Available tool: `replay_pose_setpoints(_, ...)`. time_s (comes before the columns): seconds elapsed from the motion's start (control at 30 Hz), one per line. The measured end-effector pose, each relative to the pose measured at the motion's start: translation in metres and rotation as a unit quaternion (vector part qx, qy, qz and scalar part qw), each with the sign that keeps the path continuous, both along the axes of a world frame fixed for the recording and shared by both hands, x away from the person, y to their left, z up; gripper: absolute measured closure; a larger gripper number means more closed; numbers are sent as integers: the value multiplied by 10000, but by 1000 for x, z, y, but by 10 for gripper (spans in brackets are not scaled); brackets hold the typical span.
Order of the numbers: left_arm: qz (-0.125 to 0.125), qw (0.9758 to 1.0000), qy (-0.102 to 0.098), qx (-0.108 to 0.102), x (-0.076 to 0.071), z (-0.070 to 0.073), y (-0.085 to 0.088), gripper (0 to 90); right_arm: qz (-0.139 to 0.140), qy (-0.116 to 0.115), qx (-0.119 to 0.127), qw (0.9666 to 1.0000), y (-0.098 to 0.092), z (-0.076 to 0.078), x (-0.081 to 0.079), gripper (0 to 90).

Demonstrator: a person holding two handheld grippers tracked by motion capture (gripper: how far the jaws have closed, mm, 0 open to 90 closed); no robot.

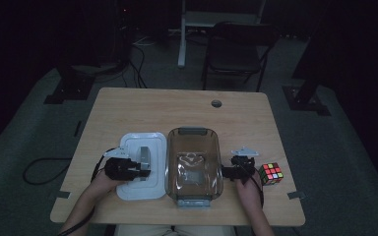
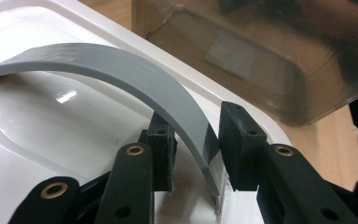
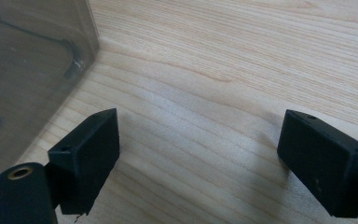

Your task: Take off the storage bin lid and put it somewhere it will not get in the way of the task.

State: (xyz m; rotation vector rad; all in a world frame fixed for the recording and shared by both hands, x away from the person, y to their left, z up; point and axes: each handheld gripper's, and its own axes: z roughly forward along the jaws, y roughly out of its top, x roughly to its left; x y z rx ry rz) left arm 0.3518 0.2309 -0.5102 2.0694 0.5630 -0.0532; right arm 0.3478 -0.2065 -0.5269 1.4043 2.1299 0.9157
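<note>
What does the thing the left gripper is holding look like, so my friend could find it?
On the wooden table, left of the clear brown tub, lies a white lid. The left gripper pinches its grey handle, a curved strap arching over the lid's middle, the one grey part on the white.

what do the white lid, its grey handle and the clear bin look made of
White lid: likely glossy moulded plastic, going by the bright glints. Grey handle: matte plastic or rubbery strap, with a dull, even surface. Clear bin: smoke-tinted transparent plastic, since the table shows through it.
</note>
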Motion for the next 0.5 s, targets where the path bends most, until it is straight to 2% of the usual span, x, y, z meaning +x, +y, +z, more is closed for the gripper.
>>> replay_pose_setpoints(0.23, 53, 9998, 164, 26, 7, -6, 1, 666, -2, 1, 1, 10000, 0, 0, 0, 126)
replay_pose_setpoints(0.33, 152, 9998, 89, 82, 8, -10, 1, 624, -2, 1, 1, 10000, 0, 0, 0, 126)
replay_pose_setpoints(0.5, 198, 9996, -101, 176, 6, -8, 1, 587, 0, 1, 1, 10000, 0, 0, 0, 126)
